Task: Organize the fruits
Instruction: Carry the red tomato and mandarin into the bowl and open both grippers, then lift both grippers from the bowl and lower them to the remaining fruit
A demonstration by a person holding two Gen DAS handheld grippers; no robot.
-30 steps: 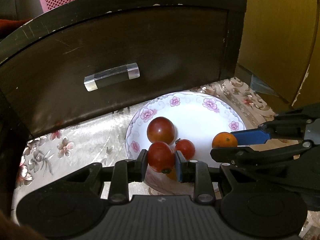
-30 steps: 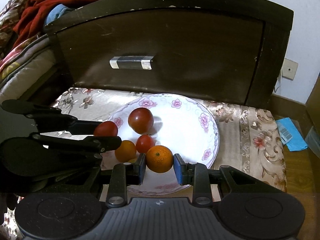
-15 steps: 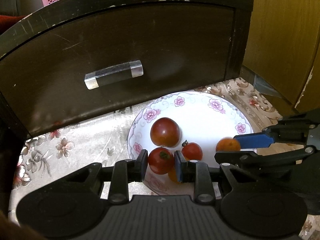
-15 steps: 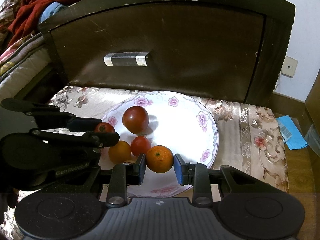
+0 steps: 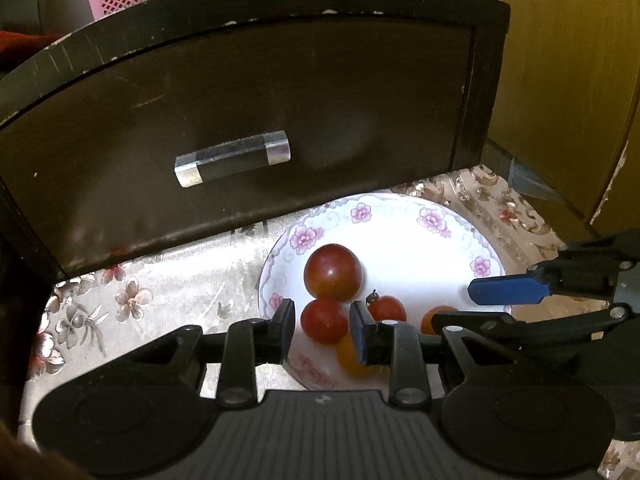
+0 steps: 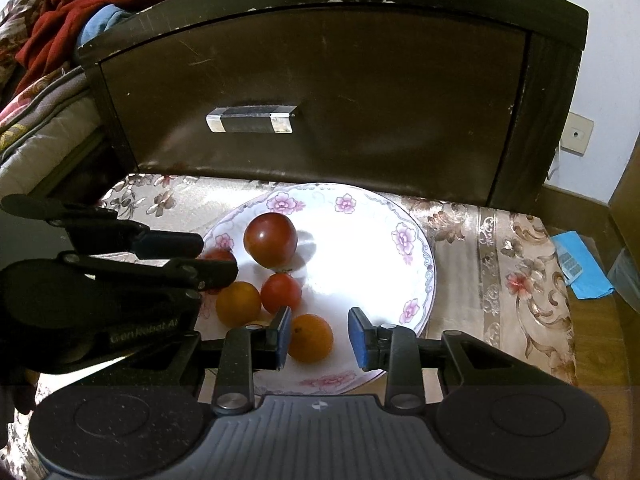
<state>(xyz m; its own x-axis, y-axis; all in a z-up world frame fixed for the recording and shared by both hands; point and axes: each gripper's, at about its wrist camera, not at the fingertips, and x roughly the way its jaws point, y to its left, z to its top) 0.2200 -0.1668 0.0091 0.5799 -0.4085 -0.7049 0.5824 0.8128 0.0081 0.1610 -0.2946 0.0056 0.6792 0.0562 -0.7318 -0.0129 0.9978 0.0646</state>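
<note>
Left wrist view: the left tool (image 5: 322, 330) has its jaws apart, with a small red tomato (image 5: 324, 321) resting between them on the floral plate (image 5: 400, 220), a gap on either side. Just behind it sits a larger dark red tomato (image 5: 333, 272), and to its right a smaller stemmed tomato (image 5: 387, 309). A yellow-orange fruit (image 5: 347, 354) peeks out below the right jaw. The right tool (image 5: 480, 308) reaches in from the right, its blue pad above an orange (image 5: 434, 318). A dark drawer front (image 5: 240, 112) with a clear handle (image 5: 232, 159) stands behind the plate.

Right wrist view: the right tool (image 6: 318, 336) is spread wide; the orange (image 6: 311, 338) lies on the plate (image 6: 420, 256) beside its left jaw, clear of the right jaw. The left tool (image 6: 208, 258) enters from the left over the small red tomato (image 6: 218, 255). The plate sits on a floral tablecloth (image 6: 512, 264).
</note>
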